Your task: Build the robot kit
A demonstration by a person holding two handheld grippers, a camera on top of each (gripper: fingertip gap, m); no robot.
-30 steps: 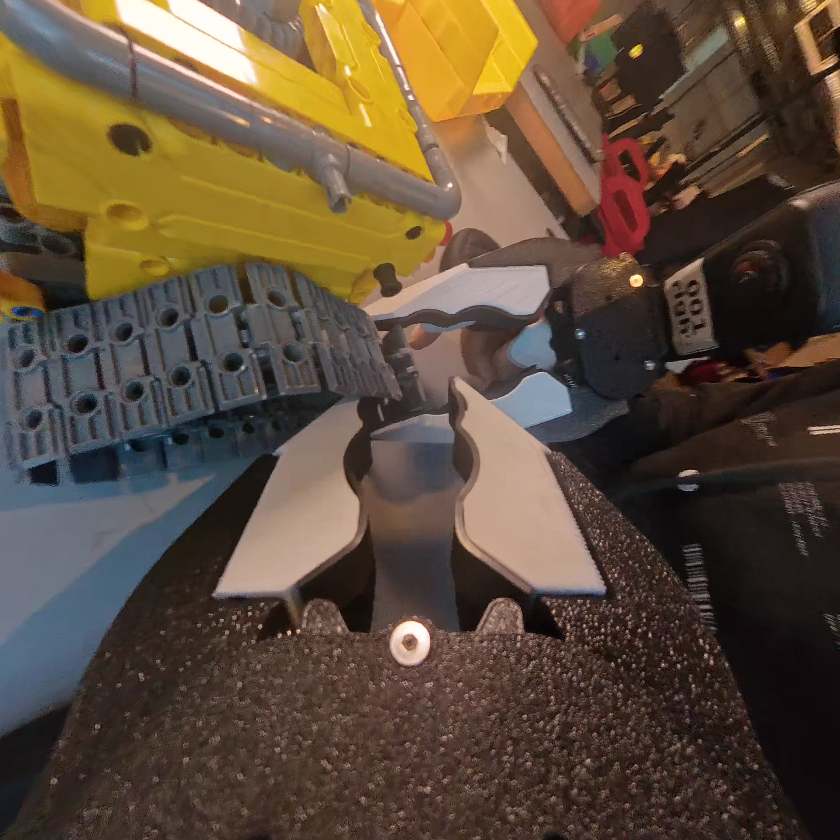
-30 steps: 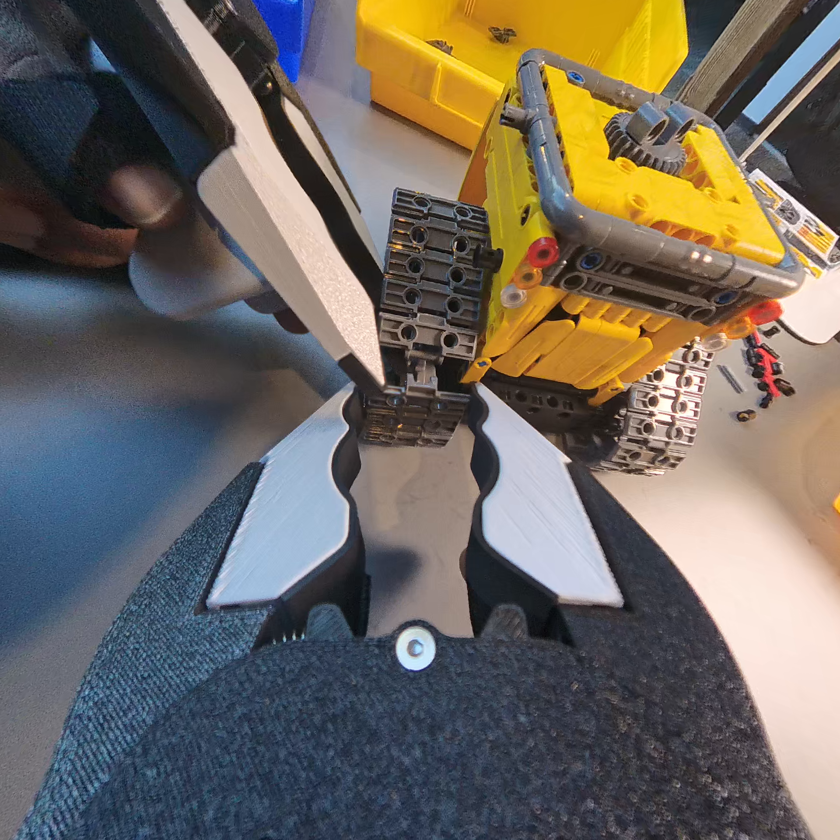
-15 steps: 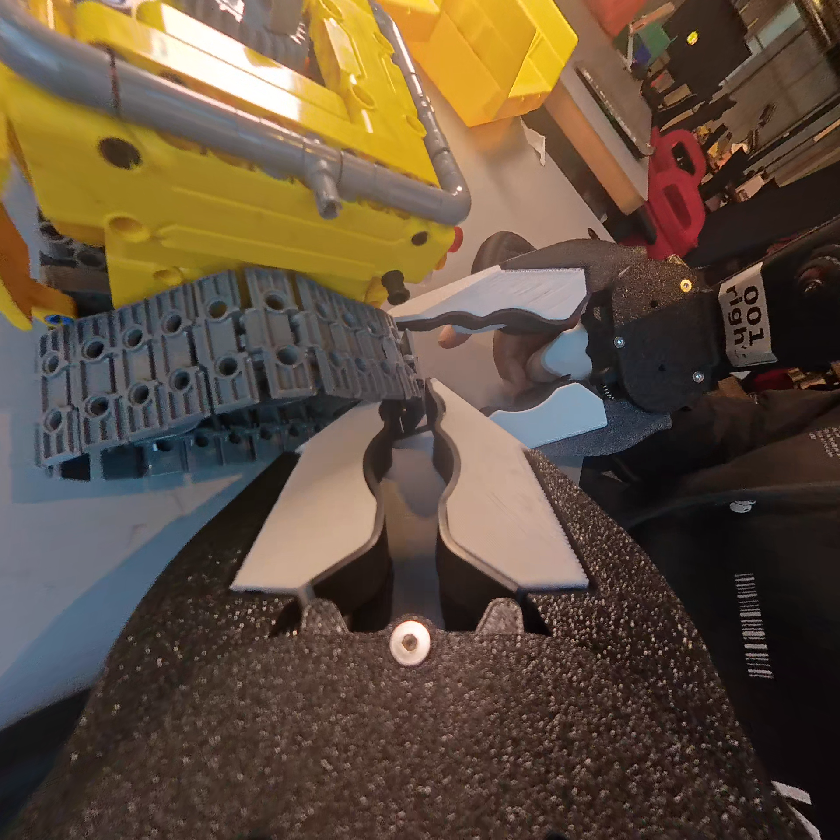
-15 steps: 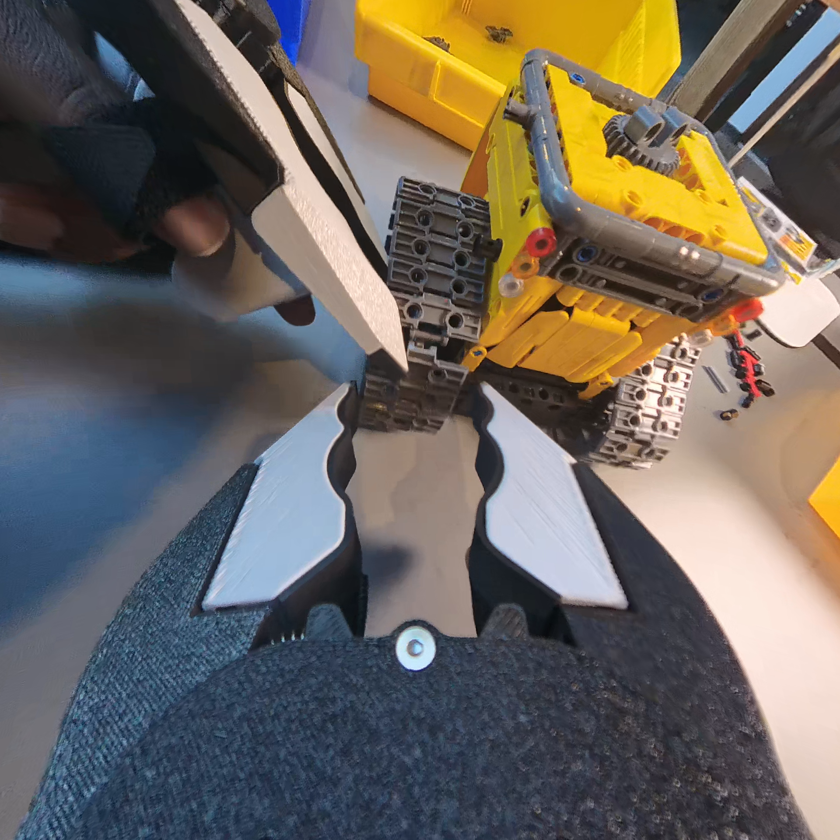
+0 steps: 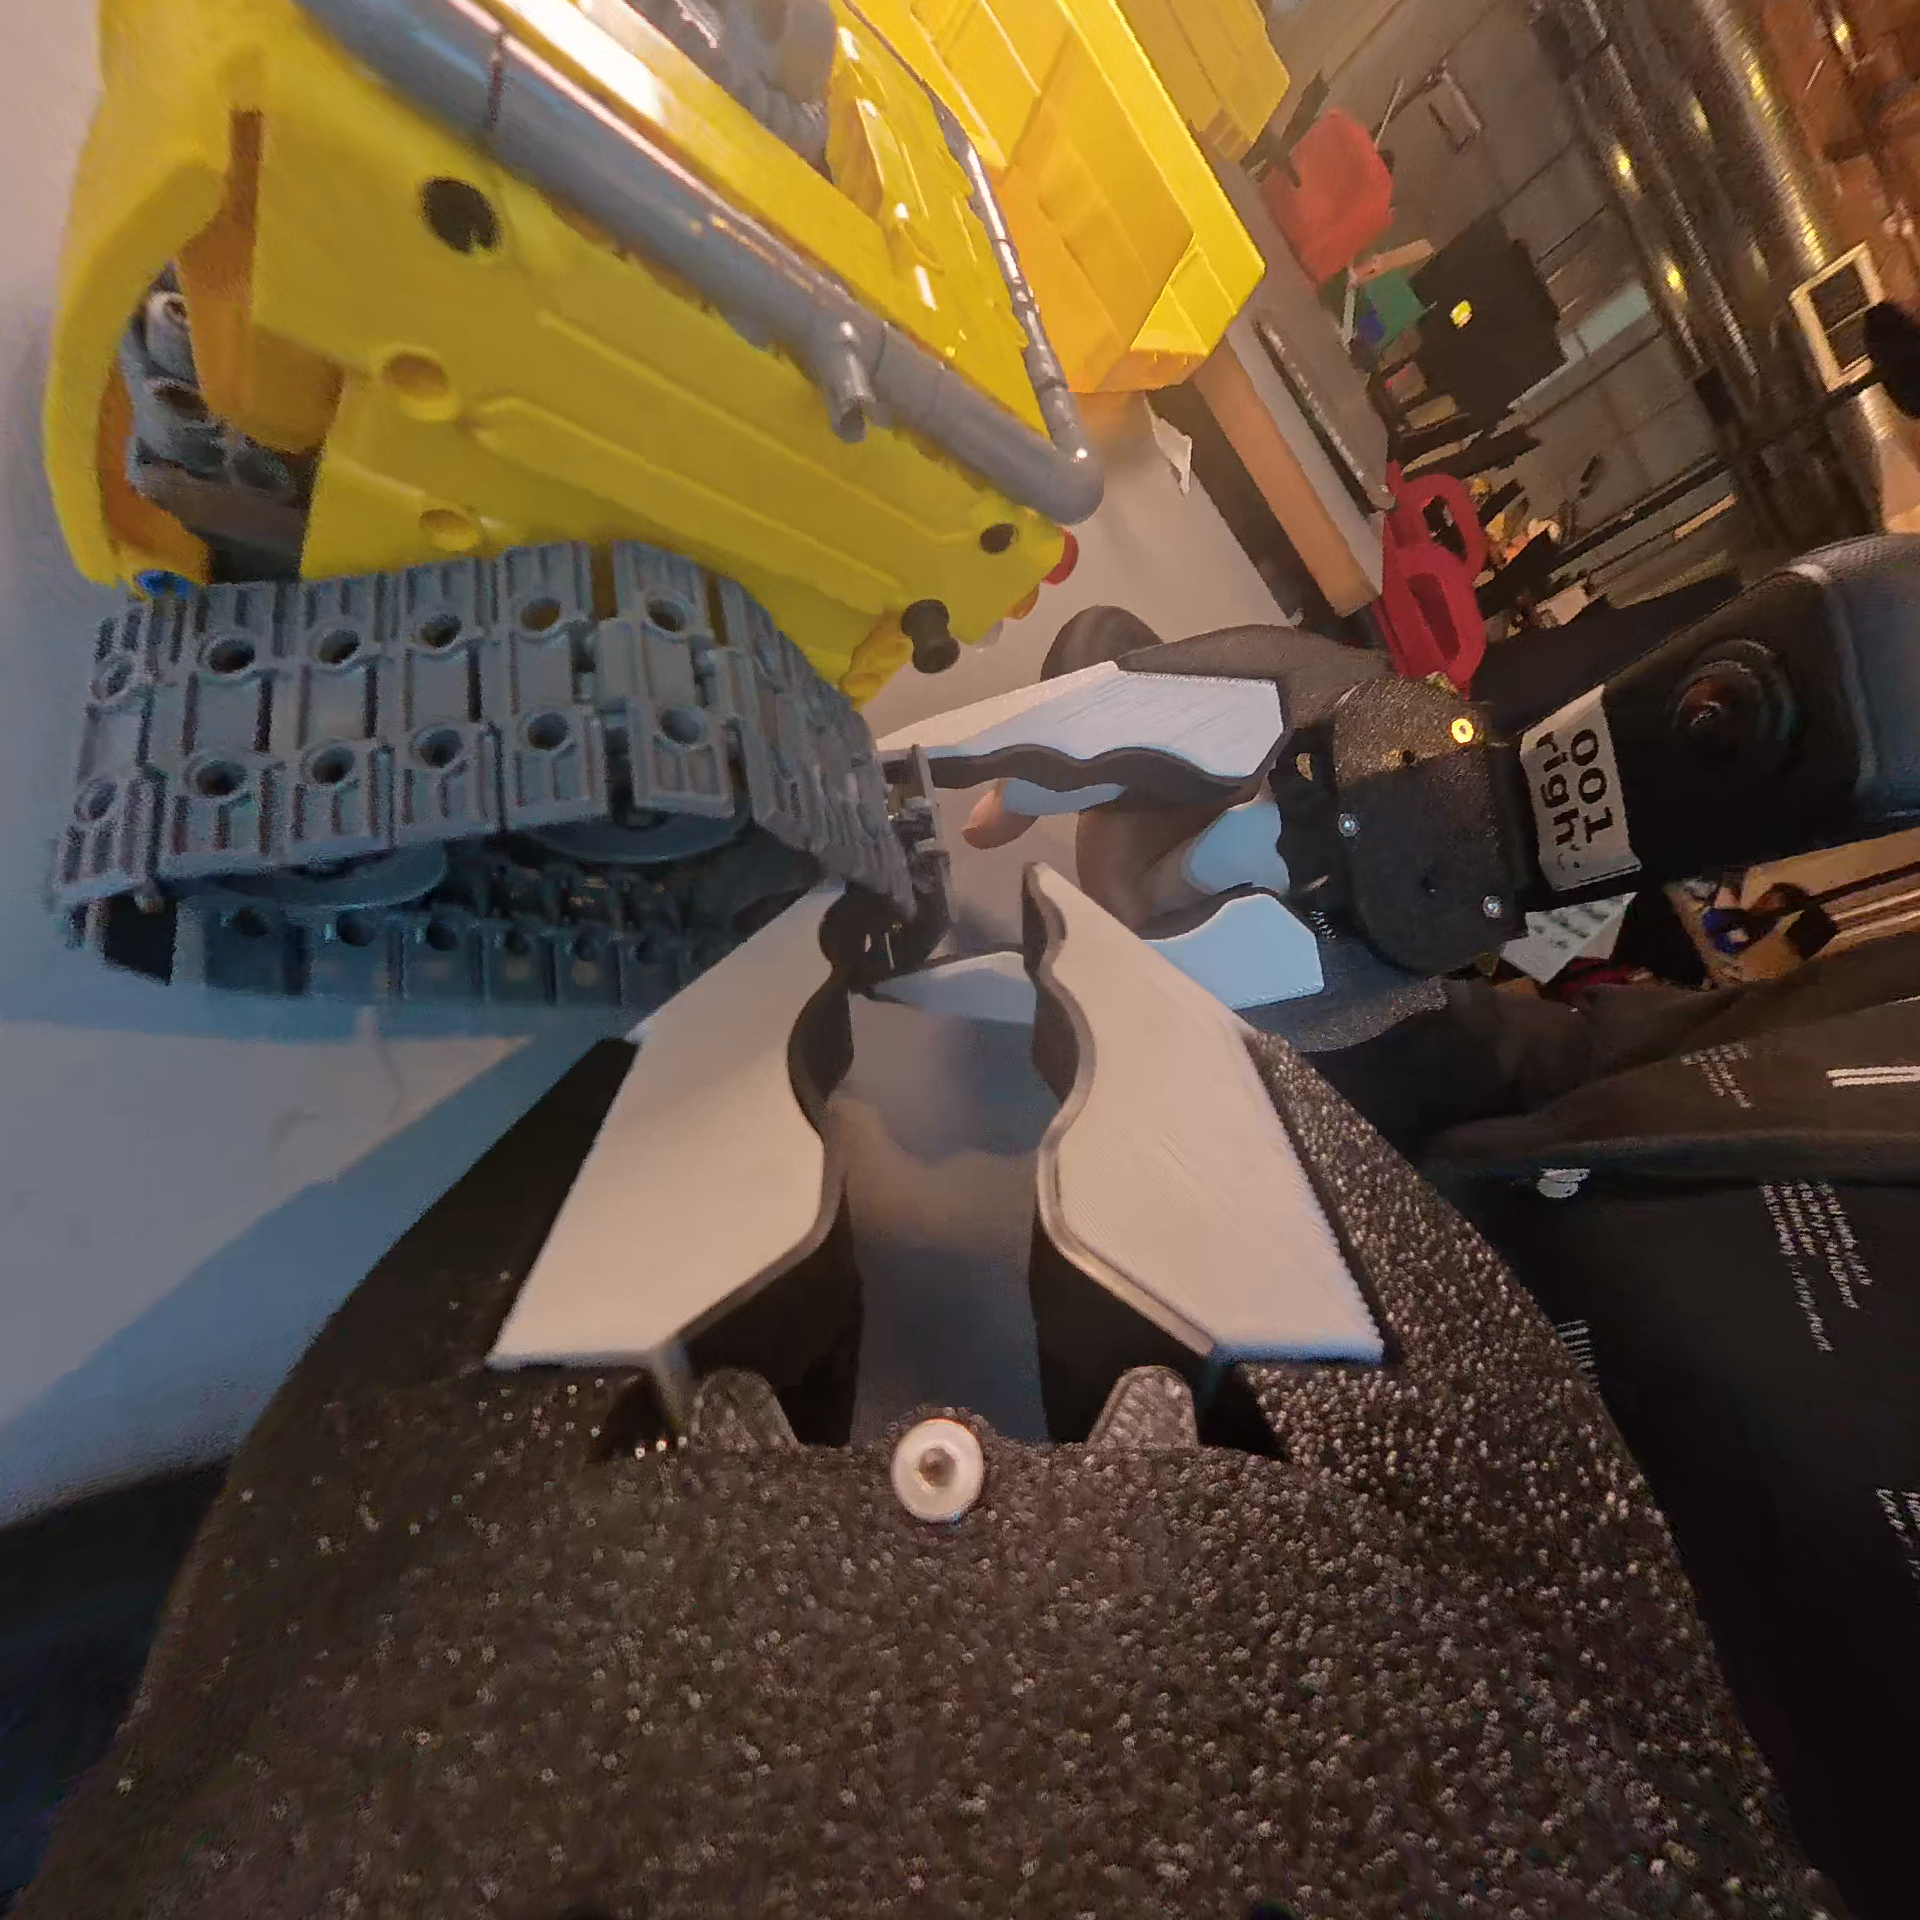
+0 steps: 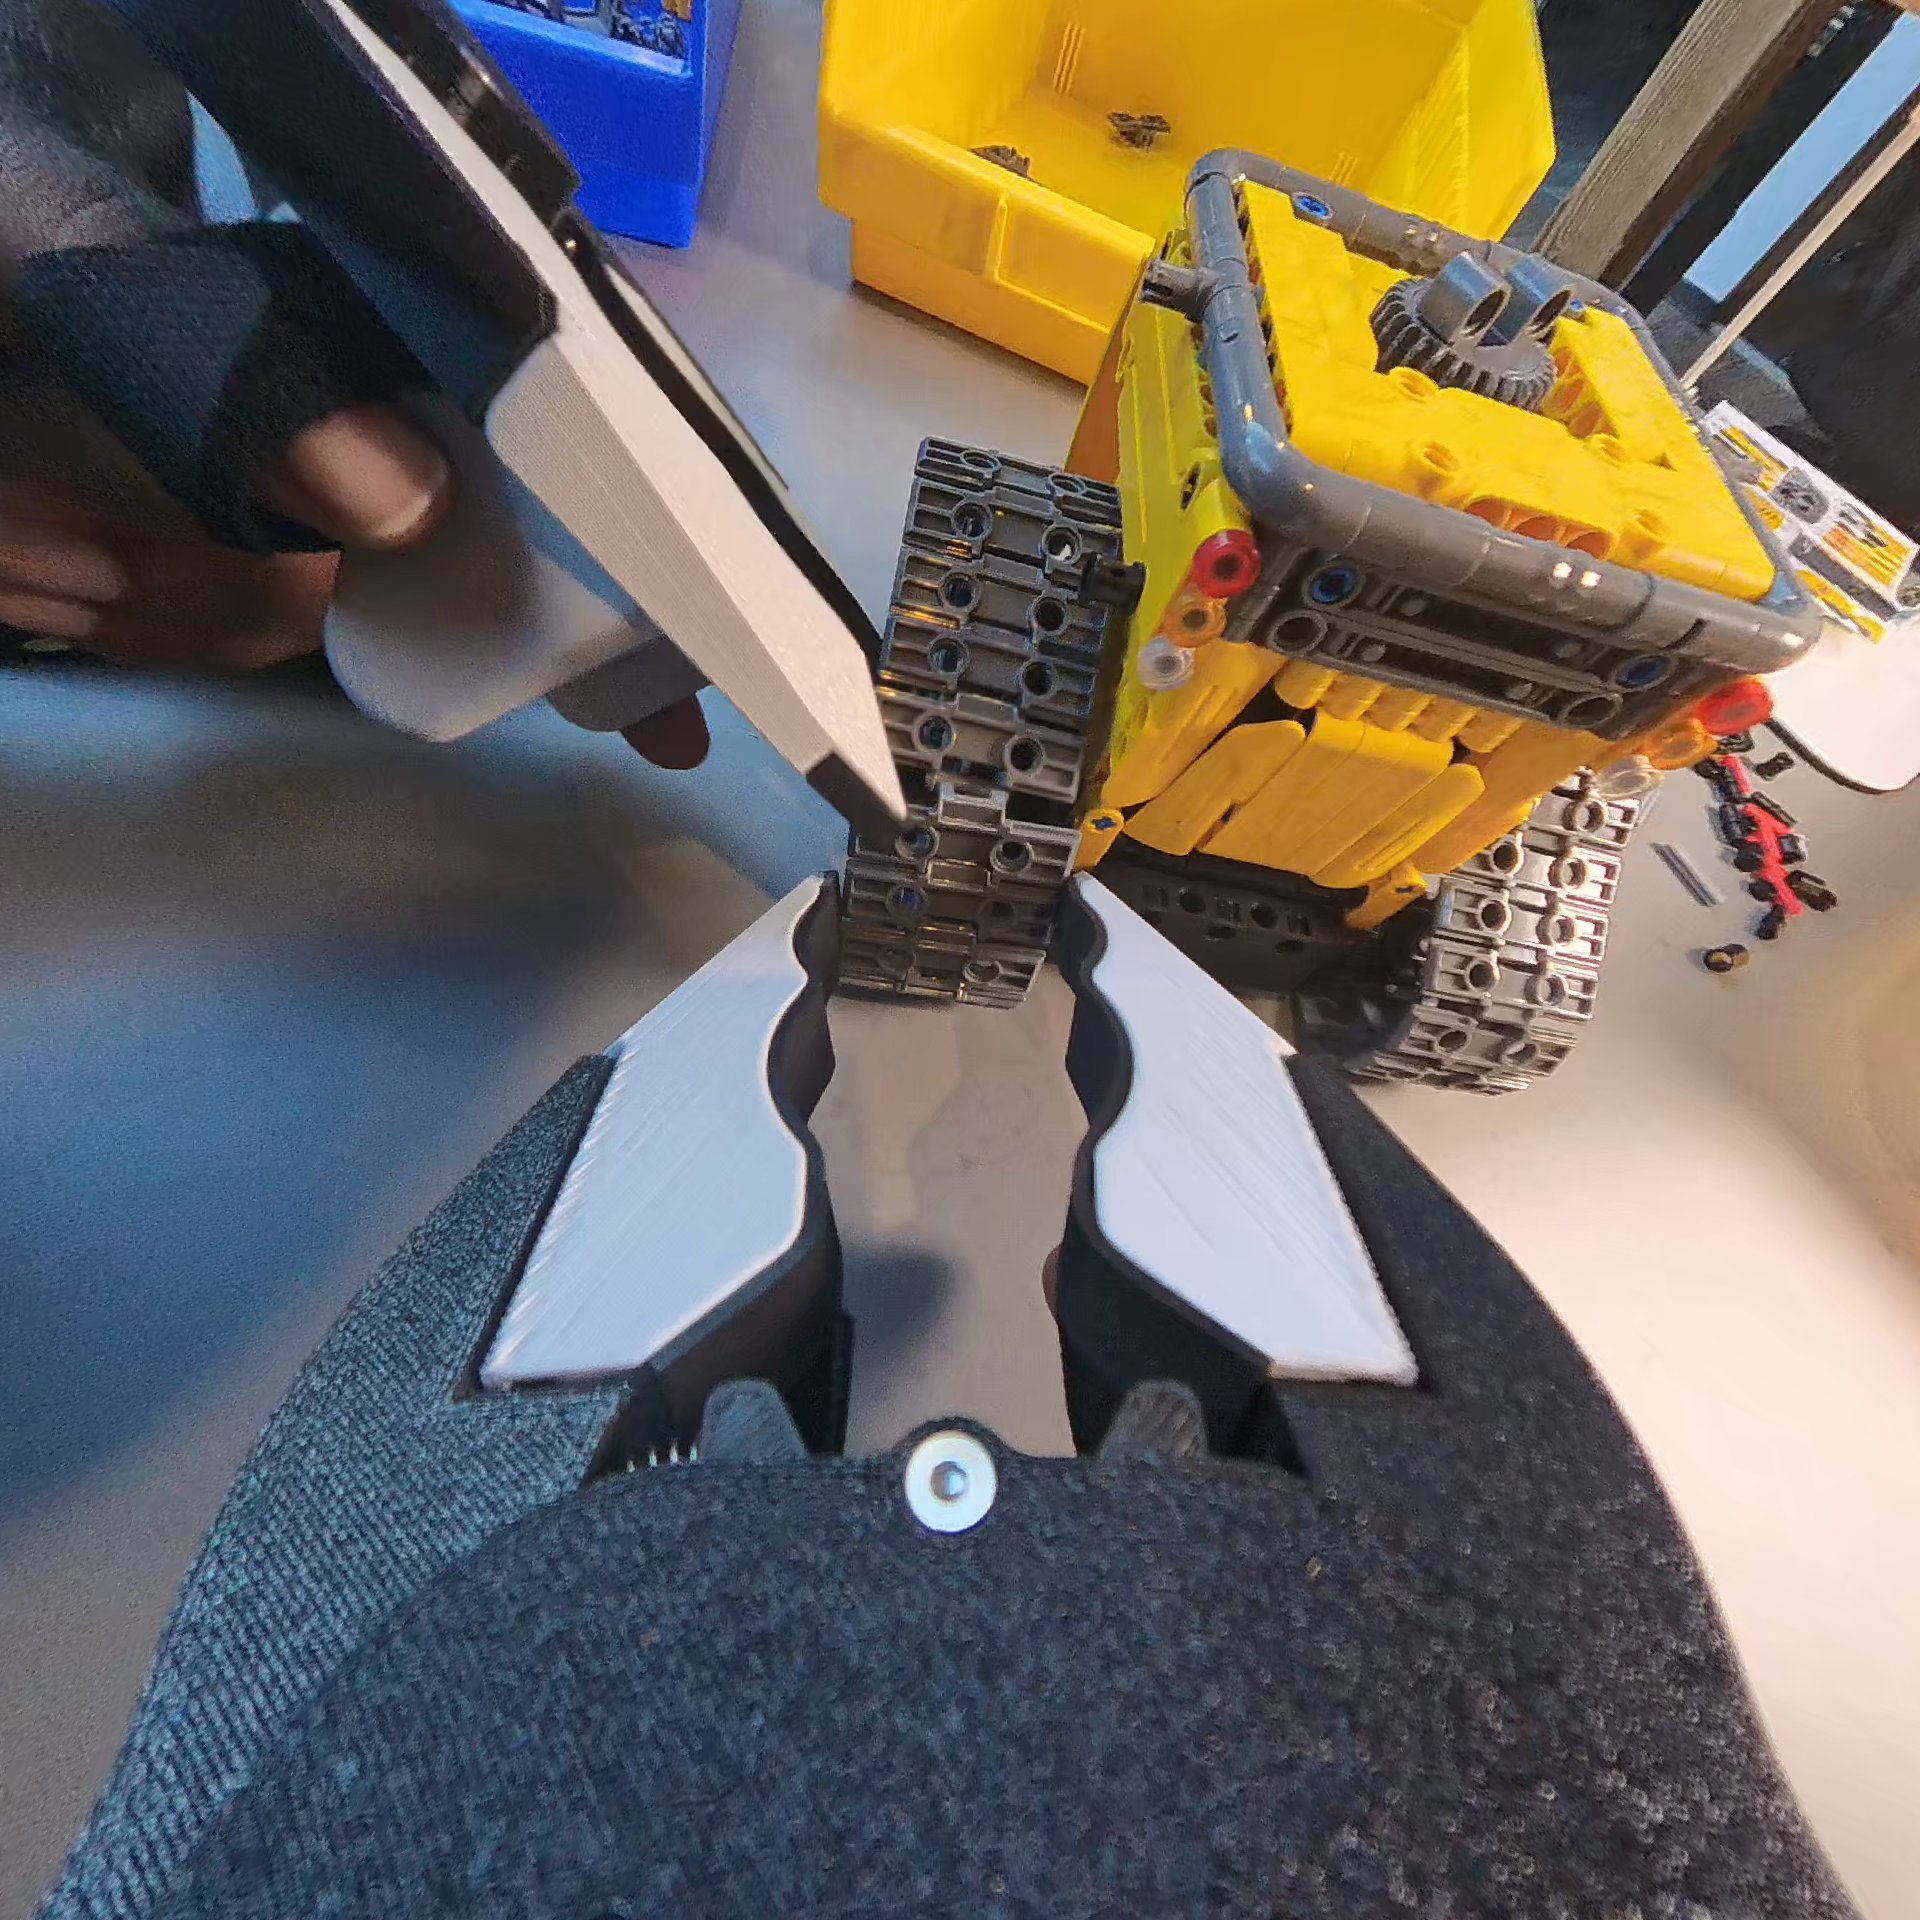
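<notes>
A yellow brick-built tracked vehicle (image 6: 1455, 436) with grey tracks stands on the grey table; it also shows in the left wrist view (image 5: 623, 416). My right gripper (image 6: 948, 899) sits astride the front end of the near grey track (image 6: 987, 644), one fingertip against each side. My left gripper (image 5: 930, 904) is open at that same track end (image 5: 468, 727). Its left fingertip touches the last links. In the right wrist view the left gripper (image 6: 873, 800) comes in from the upper left, tip on a raised link. The right gripper (image 5: 914, 868) shows across from it.
A yellow bin (image 6: 1039, 187) and a blue bin (image 6: 613, 114) stand behind the vehicle. Small red and black loose parts (image 6: 1766, 842) and a printed sheet (image 6: 1829, 520) lie to the right. A person's dark clothing (image 5: 1662, 1247) fills the right of the left wrist view. Less than 4 cm separates the two grippers' tips.
My left gripper's jaws were almost closed at the track end half a second ago and now stand wider apart. My right gripper has stayed at the track, its fingertips slightly closer together.
</notes>
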